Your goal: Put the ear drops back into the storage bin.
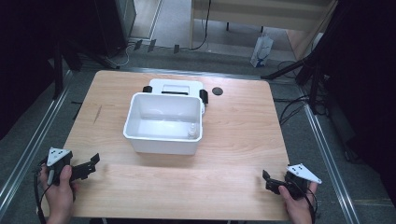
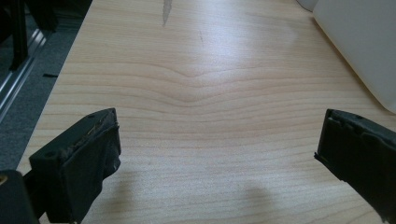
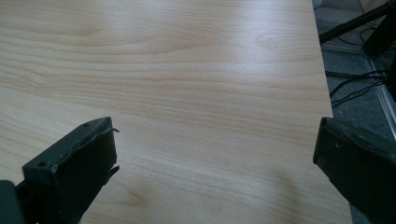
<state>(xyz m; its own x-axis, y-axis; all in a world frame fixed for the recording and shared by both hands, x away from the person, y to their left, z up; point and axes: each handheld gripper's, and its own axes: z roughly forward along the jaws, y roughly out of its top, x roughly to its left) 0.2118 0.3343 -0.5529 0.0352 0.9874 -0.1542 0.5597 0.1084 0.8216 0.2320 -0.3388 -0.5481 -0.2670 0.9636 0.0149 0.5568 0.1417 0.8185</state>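
We find the wooden table (image 1: 154, 186) bearing a white plastic bin (image 1: 163, 125) near its middle, open side up, with its white lid (image 1: 175, 87) lying flat just behind it, black latches showing at the lid's sides. A small black disc (image 1: 216, 91) sits to the right of the lid, apart from it. Inside the bin, against its near right corner, stands a small clear bottle (image 1: 192, 131); we cannot make out its cap or contents.

The left gripper (image 1: 88, 167) rests at the near left edge of the table, and in the left gripper view (image 2: 217, 154) its jaws stand wide apart with bare wood between them and the bin wall (image 2: 364, 42) ahead to the right. The right gripper (image 1: 271, 183) rests at the near right corner; in the right gripper view (image 3: 215, 154) its jaws are equally wide and hold nothing.

We judge the step in hand to be the first reach toward the bin, both grippers being well apart from it. To do it well, we advise bringing one gripper over the rim from above, jaws kept wide, and descending beside the bottle without striking the wall. The bottle stands close to the corner, so clearance is tight; we advise steadying the bin's near wall with the other gripper, lest the light bin slide.
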